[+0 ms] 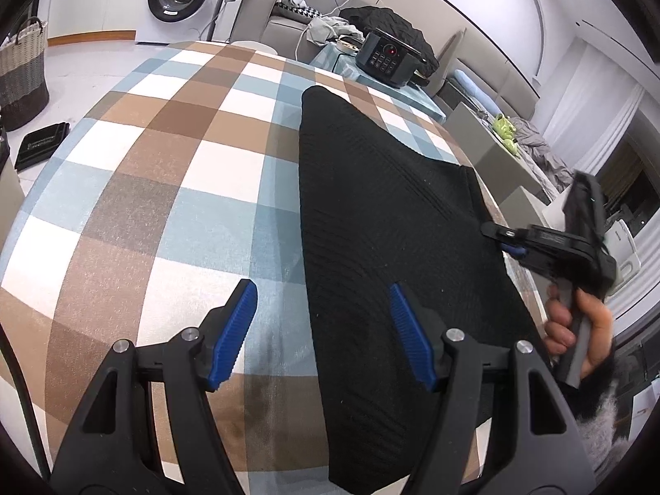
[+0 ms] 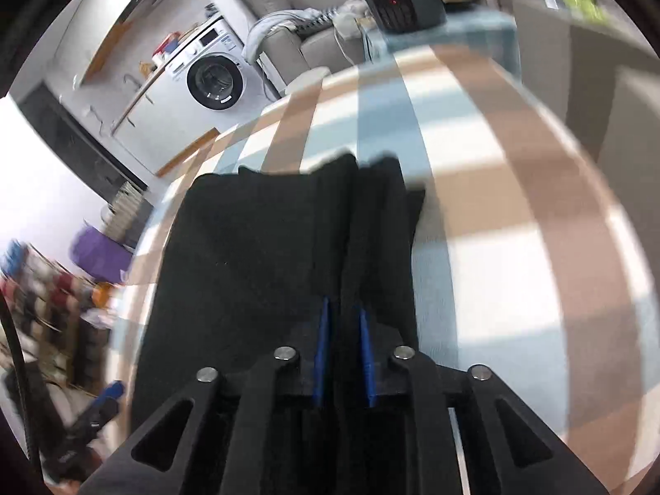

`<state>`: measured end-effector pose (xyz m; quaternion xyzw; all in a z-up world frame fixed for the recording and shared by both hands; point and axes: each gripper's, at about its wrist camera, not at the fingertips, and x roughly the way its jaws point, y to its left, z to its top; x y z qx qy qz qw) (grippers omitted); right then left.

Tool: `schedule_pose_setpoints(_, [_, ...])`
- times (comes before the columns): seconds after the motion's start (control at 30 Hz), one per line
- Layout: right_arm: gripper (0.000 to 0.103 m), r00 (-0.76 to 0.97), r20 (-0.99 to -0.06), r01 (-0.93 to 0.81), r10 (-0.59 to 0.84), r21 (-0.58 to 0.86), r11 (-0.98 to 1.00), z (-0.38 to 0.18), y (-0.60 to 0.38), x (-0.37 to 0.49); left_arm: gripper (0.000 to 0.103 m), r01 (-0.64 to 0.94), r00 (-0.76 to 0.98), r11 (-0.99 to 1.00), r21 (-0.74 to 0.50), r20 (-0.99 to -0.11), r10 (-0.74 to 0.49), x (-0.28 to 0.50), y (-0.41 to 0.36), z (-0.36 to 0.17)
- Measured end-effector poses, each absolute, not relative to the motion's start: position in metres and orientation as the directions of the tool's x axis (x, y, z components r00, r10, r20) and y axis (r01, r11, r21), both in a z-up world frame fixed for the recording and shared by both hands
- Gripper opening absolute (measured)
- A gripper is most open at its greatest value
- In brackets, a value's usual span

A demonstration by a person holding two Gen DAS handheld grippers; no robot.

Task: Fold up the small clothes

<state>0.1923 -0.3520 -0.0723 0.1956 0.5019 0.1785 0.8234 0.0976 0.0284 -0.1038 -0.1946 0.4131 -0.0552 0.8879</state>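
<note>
Lying along the right half of the table, the black garment is running as a long strip from about 6 o'clock up to a rounded end near 12 o'clock in the left wrist view. Its left edge is looking straight and doubled, so I am judging that one lengthwise fold is already made and the step in hand is the letting go after it.

The left gripper is hovering over the near left edge of the garment, its jaws standing well apart and holding nothing; one pad is over the bare checked cloth, the other over the black fabric.

The right gripper is sitting at 3 o'clock in the left wrist view, at the right edge of the garment. In its own view the jaws are standing only slightly apart with a ridge of fabric running between them; whether the pads are still pressing it I cannot tell.

The next move is probably calling for both grippers to take one short end and carry it over to the other.

At the left, much open table is remaining; at the right, the garment is lying close to the table edge, so little room is there.
</note>
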Motion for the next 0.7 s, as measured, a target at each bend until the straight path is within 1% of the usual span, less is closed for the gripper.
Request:
schedule_pose_setpoints(0.07, [0.027,0.420,-0.720,-0.110,0.552,0.564,0.819,-0.072,-0.360,0.173,0.064,-0.067,0.649,0.918,-0.391,-0.716,-0.258,0.098,0.029,-0.106])
schedule_pose_setpoints(0.13, [0.028,0.419,-0.702,-0.113,0.576,0.589,0.800,-0.071,-0.365,0.149,0.064,-0.068,0.644,0.916,-0.395,-0.719,-0.262,0.099,0.028,-0.108])
schedule_pose_setpoints(0.3, [0.030,0.419,-0.686,-0.116,0.595,0.610,0.784,-0.072,-0.366,0.100,0.064,-0.044,0.637,0.918,-0.394,-0.719,-0.278,0.102,0.020,-0.109])
schedule_pose_setpoints(0.4, [0.029,0.445,-0.697,-0.126,0.562,0.573,0.810,-0.074,-0.362,0.092,0.064,-0.028,0.633,0.921,-0.388,-0.721,-0.284,0.103,0.015,-0.108])
schedule_pose_setpoints(0.43, [0.023,0.453,-0.696,-0.127,0.557,0.568,0.813,-0.076,-0.360,0.093,0.064,-0.025,0.633,0.922,-0.386,-0.720,-0.284,0.102,0.014,-0.107])
schedule_pose_setpoints(0.47, [0.013,0.460,-0.691,-0.141,0.558,0.564,0.814,-0.075,-0.357,0.093,0.064,-0.023,0.636,0.922,-0.386,-0.718,-0.284,0.101,0.013,-0.106])
schedule_pose_setpoints(0.53, [0.013,0.484,-0.684,-0.186,0.546,0.529,0.828,-0.062,-0.349,0.093,0.064,-0.024,0.641,0.921,-0.388,-0.713,-0.284,0.099,0.013,-0.105])
schedule_pose_setpoints(0.6, [0.012,0.517,-0.654,-0.251,0.552,0.501,0.828,-0.040,-0.342,0.091,0.064,-0.030,0.641,0.922,-0.386,-0.715,-0.279,0.098,0.013,-0.104])
schedule_pose_setpoints(0.63, [0.012,0.537,-0.653,-0.267,0.535,0.470,0.842,-0.028,-0.338,0.087,0.064,-0.031,0.641,0.922,-0.385,-0.716,-0.277,0.097,0.013,-0.104])
schedule_pose_setpoints(0.7, [0.012,0.552,-0.660,-0.256,0.509,0.447,0.857,-0.023,-0.341,0.084,0.064,-0.036,0.640,0.921,-0.387,-0.717,-0.277,0.097,0.013,-0.104])
